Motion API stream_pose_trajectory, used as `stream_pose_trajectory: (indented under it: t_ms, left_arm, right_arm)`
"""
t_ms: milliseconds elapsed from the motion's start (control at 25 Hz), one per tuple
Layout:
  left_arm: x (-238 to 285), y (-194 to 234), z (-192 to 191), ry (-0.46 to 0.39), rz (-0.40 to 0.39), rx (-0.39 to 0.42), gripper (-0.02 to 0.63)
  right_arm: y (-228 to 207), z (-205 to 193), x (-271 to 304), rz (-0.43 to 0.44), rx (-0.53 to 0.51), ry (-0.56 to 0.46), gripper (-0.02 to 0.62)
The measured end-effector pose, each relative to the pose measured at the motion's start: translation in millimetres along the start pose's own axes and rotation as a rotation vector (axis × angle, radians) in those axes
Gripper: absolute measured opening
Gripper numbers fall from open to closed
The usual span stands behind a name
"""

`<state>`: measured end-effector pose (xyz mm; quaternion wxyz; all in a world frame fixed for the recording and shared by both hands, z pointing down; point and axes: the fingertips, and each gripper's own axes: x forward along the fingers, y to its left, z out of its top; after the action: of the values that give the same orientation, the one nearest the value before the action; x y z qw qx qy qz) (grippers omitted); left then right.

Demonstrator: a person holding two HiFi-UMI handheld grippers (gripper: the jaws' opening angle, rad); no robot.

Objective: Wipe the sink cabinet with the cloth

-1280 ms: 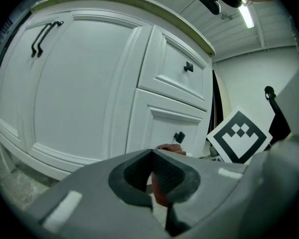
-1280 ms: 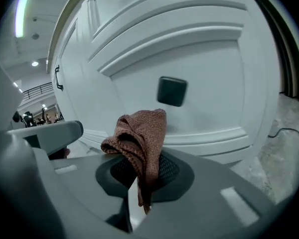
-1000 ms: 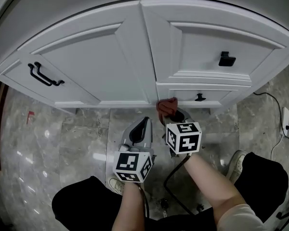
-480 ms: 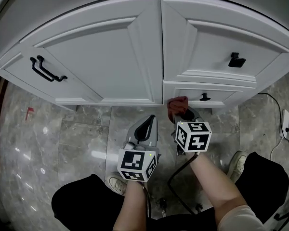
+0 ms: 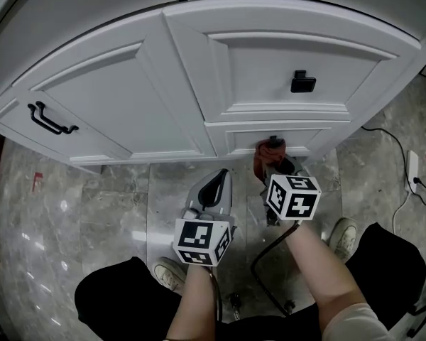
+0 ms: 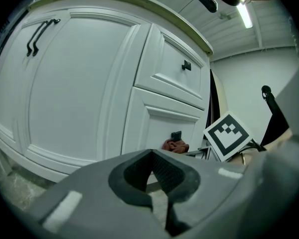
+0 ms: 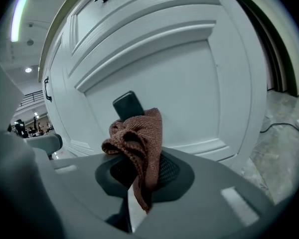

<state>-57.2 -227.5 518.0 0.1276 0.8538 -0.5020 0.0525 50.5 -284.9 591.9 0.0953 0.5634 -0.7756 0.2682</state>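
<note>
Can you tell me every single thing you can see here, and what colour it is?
sink cabinet: one, white, across the top of the head view
bar handle: one, black, on the left door
knobs: two, black, one on the upper drawer, one on the lower drawer just behind the cloth
cloth: one, reddish brown, against the lower drawer
floor: grey marble tiles, below the cabinet
cable: one, black, on the floor at right
plug box: one, white, at the cable's end
shoes: two, pale, on the floor
left gripper: one, grey, shut and empty, off the cabinet
right gripper: one, grey, shut on the cloth
</note>
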Motion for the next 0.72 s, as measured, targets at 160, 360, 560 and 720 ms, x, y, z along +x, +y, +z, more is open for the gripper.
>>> stream_pose_trajectory:
  t_ms: [160,360,560,720]
  left_arm:
    - [12,-20,-3,0.009,-0.026,0.001,0.001]
    - [30,-41,-4,0.01,-0.051,-0.001,0.001]
    - [47,-67,-7,0.01,-0.089,0.0,0.001]
    - [53,-90,-10,0.031,-0.129,0.013,0.001]
  right_arm:
    - [-21,3,-9,-0.017,0.009,-0.004,0.081]
    - [-50,8,-21,-0.051,0.008,-0.012,0.081]
    - [-87,14,-35,-0.094,0.022,-0.009,0.08]
    - [-98,13,-42,-0.105,0.001,0.005,0.083]
